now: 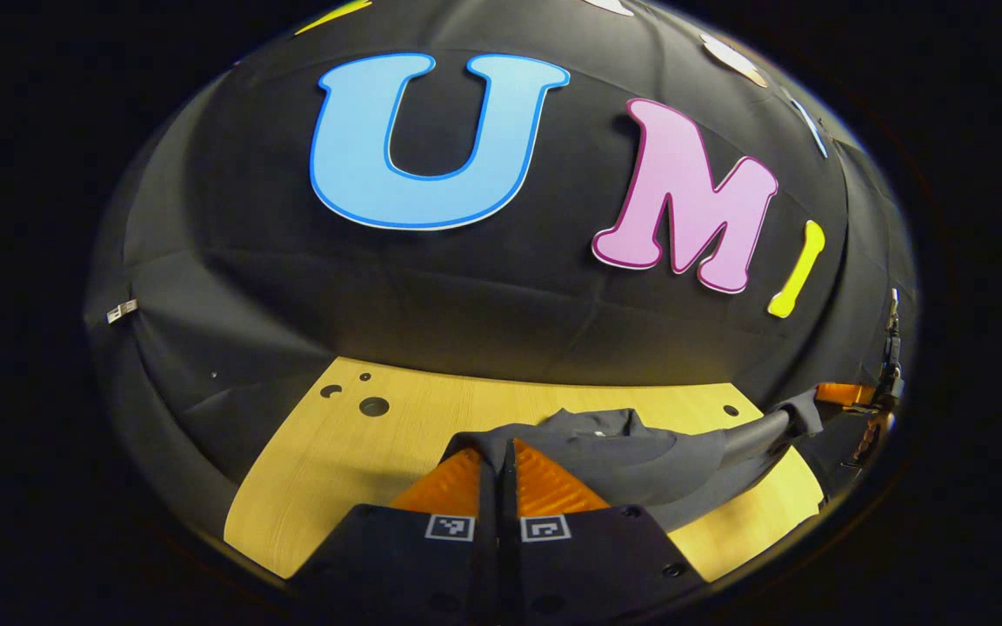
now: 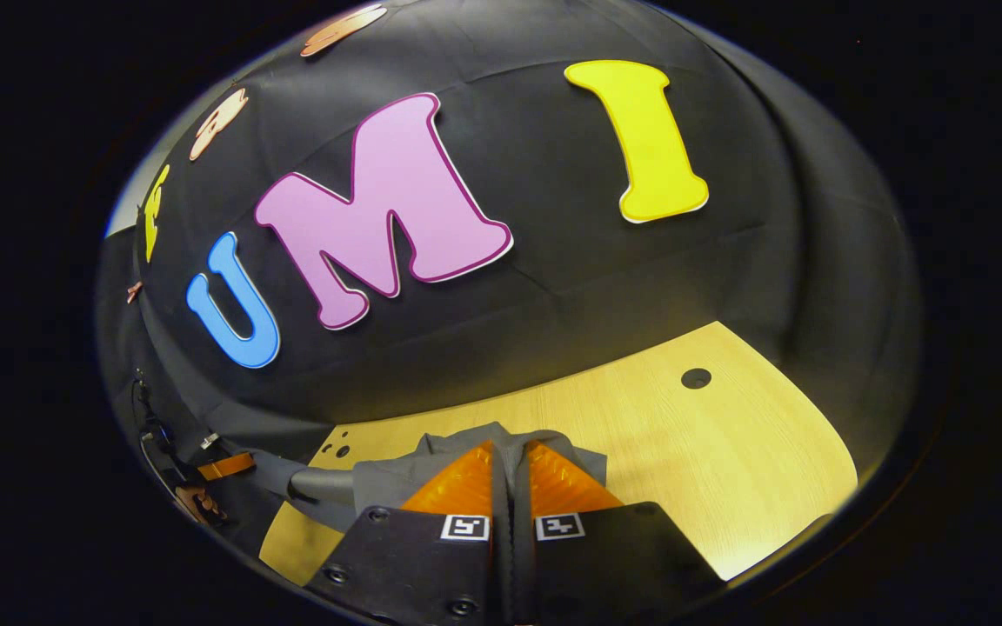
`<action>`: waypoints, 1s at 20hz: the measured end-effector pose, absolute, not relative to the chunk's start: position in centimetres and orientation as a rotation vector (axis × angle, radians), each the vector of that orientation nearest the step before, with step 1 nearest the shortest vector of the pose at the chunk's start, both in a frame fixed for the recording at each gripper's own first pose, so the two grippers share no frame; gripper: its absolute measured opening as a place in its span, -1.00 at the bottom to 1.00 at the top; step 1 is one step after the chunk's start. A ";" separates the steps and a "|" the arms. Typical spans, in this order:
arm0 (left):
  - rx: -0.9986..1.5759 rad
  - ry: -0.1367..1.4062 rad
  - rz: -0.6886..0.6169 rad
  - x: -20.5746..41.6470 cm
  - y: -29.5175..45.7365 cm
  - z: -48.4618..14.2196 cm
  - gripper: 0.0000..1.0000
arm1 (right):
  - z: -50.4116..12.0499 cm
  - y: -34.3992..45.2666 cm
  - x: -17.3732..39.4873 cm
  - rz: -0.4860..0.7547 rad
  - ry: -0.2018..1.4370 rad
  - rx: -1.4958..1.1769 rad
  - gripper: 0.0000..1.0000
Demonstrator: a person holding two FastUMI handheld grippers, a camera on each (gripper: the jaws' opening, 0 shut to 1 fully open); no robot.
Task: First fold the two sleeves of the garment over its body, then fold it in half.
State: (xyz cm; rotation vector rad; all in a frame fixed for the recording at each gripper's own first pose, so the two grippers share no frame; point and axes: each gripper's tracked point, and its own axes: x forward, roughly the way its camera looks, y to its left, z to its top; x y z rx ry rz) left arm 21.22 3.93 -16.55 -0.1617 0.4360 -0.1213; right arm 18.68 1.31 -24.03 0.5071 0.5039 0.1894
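Both grippers are pinching cloth: the left gripper (image 1: 497, 452) and the right gripper (image 2: 510, 452) each have their fingers pressed together on an edge of the dark grey garment (image 1: 640, 465), lifted off the wooden table (image 1: 362, 461). In the left gripper view the garment runs from the fingertips toward 3 o'clock, where the other gripper grips it. I judge the sleeves already folded in and the final fold in half under way, though the sleeves themselves are hard to make out.
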 end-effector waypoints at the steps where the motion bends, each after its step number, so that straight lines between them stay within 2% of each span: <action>1: -0.161 0.437 -0.111 22.0 3.8 -16.9 -0.90 | -24.2 1.4 19.5 0.189 0.495 0.516 -0.91; 7: -0.167 0.428 -0.067 26.7 3.4 -19.7 -0.90 | -28.1 1.8 23.5 0.179 0.496 0.523 -0.90; 14: -0.158 0.463 -0.027 31.7 2.6 -26.1 -0.90 | -35.1 2.5 27.8 0.169 0.541 0.507 -0.91; 20: -0.133 0.513 -0.009 34.1 2.1 -31.0 -0.89 | -41.5 3.2 28.7 0.144 0.624 0.494 -0.90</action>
